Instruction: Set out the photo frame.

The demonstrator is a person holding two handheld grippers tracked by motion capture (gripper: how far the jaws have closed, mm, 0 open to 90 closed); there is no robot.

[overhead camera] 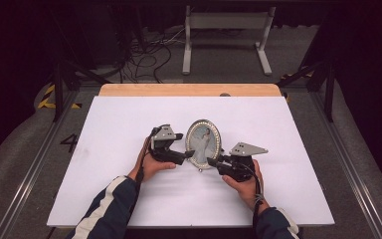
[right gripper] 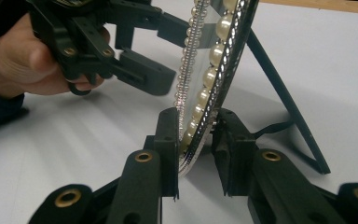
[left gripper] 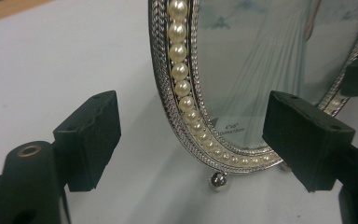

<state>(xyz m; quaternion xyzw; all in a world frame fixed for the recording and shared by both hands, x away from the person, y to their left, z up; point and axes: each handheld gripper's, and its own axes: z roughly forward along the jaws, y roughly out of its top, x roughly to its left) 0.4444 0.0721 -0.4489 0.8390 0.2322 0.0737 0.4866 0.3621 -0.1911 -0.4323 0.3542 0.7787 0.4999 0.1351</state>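
Standing upright near the middle of the white table (overhead camera: 129, 199), the oval picture frame (overhead camera: 203, 143) leaned on its black rear strut (right gripper: 286, 105), its pearl-and-silver rim facing the person. A small silver ball foot (left gripper: 217, 179) at the frame's lowest point rested on the table.

At the frame's lower right edge, the right gripper (overhead camera: 217, 163) pinched the rim, one pad on the front and one behind, both looking pressed against it. At the frame's lower left edge, the left gripper (overhead camera: 183, 158) had its jaws spread wide, pads (left gripper: 91, 135) clear of the rim on either side and touching nothing.

Step in hand, as judged: steadying the frame with the right while the left came in for a second hold. Next move called for sliding the left jaws over the rim, one pad in front and one behind, then closing gently; too hard a push at that edge could tip the frame back off its strut.
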